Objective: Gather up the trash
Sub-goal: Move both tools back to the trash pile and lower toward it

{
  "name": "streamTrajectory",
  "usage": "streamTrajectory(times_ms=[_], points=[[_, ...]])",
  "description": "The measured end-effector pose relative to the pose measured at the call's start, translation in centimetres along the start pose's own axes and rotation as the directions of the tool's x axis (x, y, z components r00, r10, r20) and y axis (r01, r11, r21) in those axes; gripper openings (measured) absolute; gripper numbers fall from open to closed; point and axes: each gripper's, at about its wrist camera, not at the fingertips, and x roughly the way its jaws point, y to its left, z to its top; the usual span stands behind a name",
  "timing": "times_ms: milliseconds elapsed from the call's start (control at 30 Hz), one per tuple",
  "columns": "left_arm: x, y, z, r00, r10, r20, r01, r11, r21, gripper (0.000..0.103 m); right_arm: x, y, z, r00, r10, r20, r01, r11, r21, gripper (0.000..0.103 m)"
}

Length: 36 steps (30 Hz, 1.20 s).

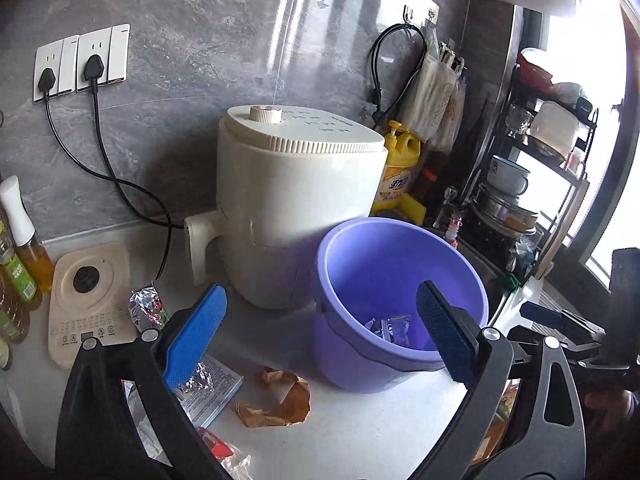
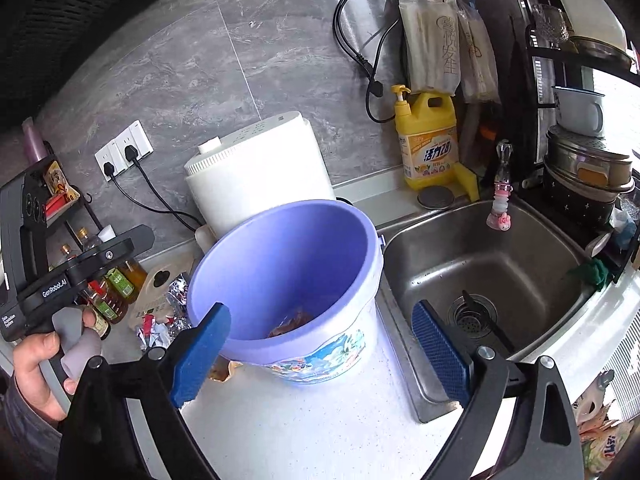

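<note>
**Trash scattered beside the purple bucket**

Trash lies on the white tabletop (image 1: 360, 432) left of the purple bucket (image 1: 400, 280), which already holds some wrappers. Largest is the flat printed packet (image 1: 216, 392), then the crumpled brown paper (image 1: 280, 400), then the foil wad (image 1: 146, 308). All look light, soft and crushable; foil may slip, so pinch a raised fold. Left claw (image 1: 320, 344) and right claw (image 2: 320, 356) both gape wide, holding nothing.
</note>
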Motion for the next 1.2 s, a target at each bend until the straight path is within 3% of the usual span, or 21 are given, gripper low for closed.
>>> streamTrajectory(times_ms=[367, 567, 967, 1200], points=[[-3.6, 3.6, -4.4, 0.995, 0.095, -0.037, -0.097, 0.993, -0.07, 0.095, 0.6, 3.3, -2.8, 0.998, 0.051, -0.033, -0.053, 0.997, -0.053, 0.093], [-4.7, 5.6, -7.5, 0.99, 0.122, -0.076, -0.132, 0.981, -0.14, 0.094, 1.6, 6.1, -4.5, 0.99, 0.106, -0.096, -0.116, 0.988, -0.101, 0.081], [-4.2, 8.9, -13.1, 0.971, 0.134, -0.196, -0.183, 0.949, -0.257, 0.058, 3.8, 10.2, -6.8, 0.969, 0.156, -0.19, -0.192, 0.964, -0.185, 0.074], [-2.7, 9.6, -13.4, 0.97, 0.11, -0.216, -0.171, 0.941, -0.291, 0.053, 6.1, 11.7, -7.6, 0.951, 0.163, -0.261, -0.222, 0.952, -0.212, 0.067]])
